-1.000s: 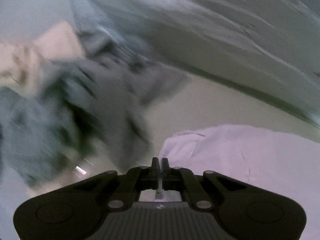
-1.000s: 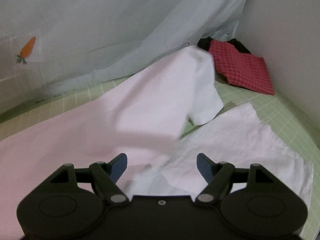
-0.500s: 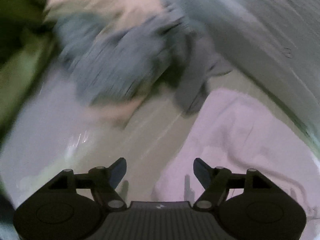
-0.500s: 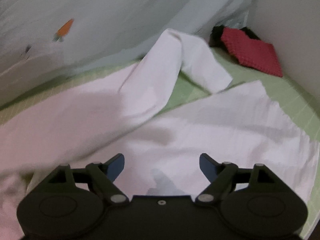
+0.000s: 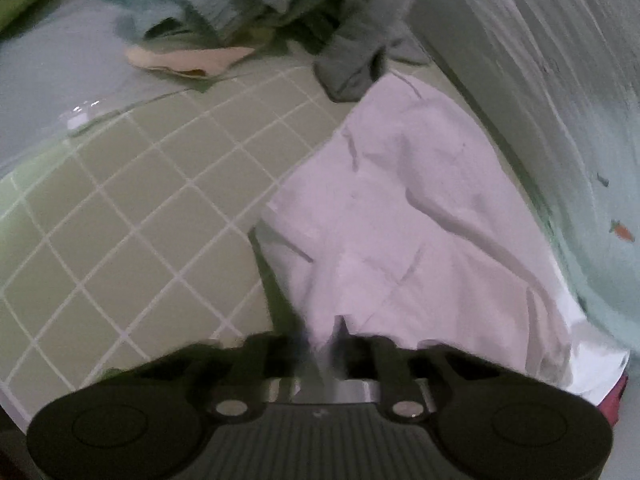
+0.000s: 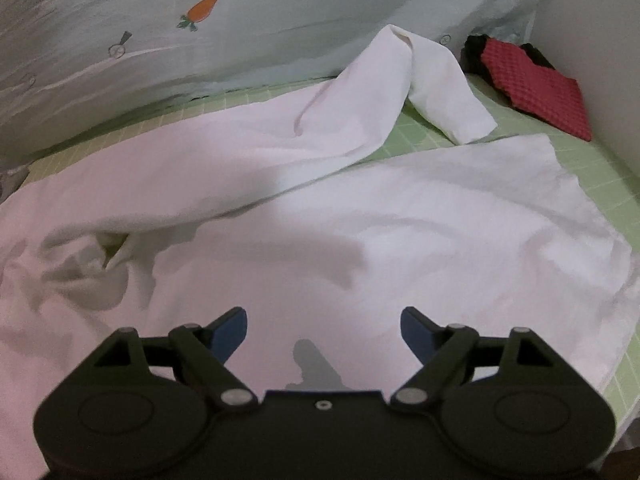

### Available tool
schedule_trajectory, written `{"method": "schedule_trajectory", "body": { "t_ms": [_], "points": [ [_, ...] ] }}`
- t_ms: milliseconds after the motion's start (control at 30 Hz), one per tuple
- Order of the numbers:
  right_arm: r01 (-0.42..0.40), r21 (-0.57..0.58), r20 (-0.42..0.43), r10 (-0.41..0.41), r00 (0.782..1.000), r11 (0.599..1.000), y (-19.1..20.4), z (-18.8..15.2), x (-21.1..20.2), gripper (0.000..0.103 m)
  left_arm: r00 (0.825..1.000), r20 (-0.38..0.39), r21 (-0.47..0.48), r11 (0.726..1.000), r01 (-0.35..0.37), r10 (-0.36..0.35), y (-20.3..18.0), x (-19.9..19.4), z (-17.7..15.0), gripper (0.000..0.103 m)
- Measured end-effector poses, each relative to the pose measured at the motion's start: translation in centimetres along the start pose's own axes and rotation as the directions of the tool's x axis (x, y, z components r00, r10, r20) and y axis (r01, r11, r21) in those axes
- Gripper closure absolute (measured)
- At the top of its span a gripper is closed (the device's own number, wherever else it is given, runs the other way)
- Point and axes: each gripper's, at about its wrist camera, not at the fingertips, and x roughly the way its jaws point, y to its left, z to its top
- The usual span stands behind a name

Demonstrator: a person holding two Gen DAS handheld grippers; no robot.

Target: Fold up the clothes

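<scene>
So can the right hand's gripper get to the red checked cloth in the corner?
Probably yes. The right gripper has its jaws open and empty above the white shirt. The red checked cloth lies uncovered on the green mat beyond the shirt, with only flat fabric between.

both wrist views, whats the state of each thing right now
white shirt: spread on the mat, rumpled, one sleeve humped up
left tool: jaws closing on the shirt's edge
right tool: open, empty, over the shirt
red cloth: folded
grey-green clothes: heaped, unfolded
</scene>
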Motion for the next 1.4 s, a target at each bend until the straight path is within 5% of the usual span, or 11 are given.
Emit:
{"method": "schedule_trajectory", "body": {
  "t_ms": [133,300,400,467,600,900,1000,1100,1300,1367,1400],
  "points": [
    [0.011,0.005,-0.014,-0.011,1.0,1.0,0.1,-1.4,-0.7,0.018,0.994,0.088,-0.013,0.998,-0.058,0.059,2.2,-2.5,1.0,0.092],
    [0.008,-0.008,-0.04,-0.009,0.999,1.0,0.3,-3.1,-1.4,0.018,0.966,0.18,-0.027,0.983,-0.184,0.185,6.0,-5.0,3.1,0.09],
    [0.003,-0.032,-0.066,-0.005,0.998,0.999,0.2,-4.1,-1.8,0.017,0.957,0.165,-0.023,0.97,-0.24,0.241,6.7,-5.5,3.5,0.075],
    [-0.001,-0.046,-0.067,-0.002,0.998,0.999,-0.1,-4.6,-2.3,0.012,0.958,0.154,-0.011,0.97,-0.244,0.242,6.1,-5.5,2.9,0.049],
    [0.026,-0.07,-0.028,-0.028,0.999,0.997,-2.0,-5.2,-3.2,0.002,0.955,0.186,0.013,0.972,-0.236,0.23,3.6,-5.7,0.6,0.031],
    [0.172,-0.181,0.055,-0.164,0.985,0.968,-13.7,-3.7,0.0,0.0,0.881,0.34,0.034,0.932,-0.362,0.33,-3.7,-7.0,-6.9,0.022],
    [0.194,-0.224,0.06,-0.185,0.981,0.955,-18.8,-2.6,2.0,0.0,0.87,0.347,-0.042,0.933,-0.359,0.35,-6.4,-7.9,-10.4,0.022],
    [0.156,-0.156,0.056,-0.149,0.987,0.975,-24.4,-0.8,4.2,0.002,0.874,0.369,-0.012,0.942,-0.336,0.316,-10.3,-7.9,-14.8,0.02],
    [-0.008,-0.076,-0.036,0.005,0.999,0.997,-30.2,2.0,7.9,0.034,0.914,0.299,0.009,0.957,-0.289,0.273,-16.7,-7.0,-21.3,0.02],
    [-0.03,-0.086,-0.024,0.028,0.999,0.996,-30.5,2.1,7.9,0.054,0.92,0.289,0.073,0.952,-0.297,0.264,-18.9,-6.3,-22.3,0.02],
    [-0.039,-0.094,-0.015,0.038,0.999,0.995,-30.7,2.1,7.8,0.08,0.92,0.29,0.098,0.947,-0.305,0.266,-19.8,-5.9,-22.6,0.02]
  ]
}}
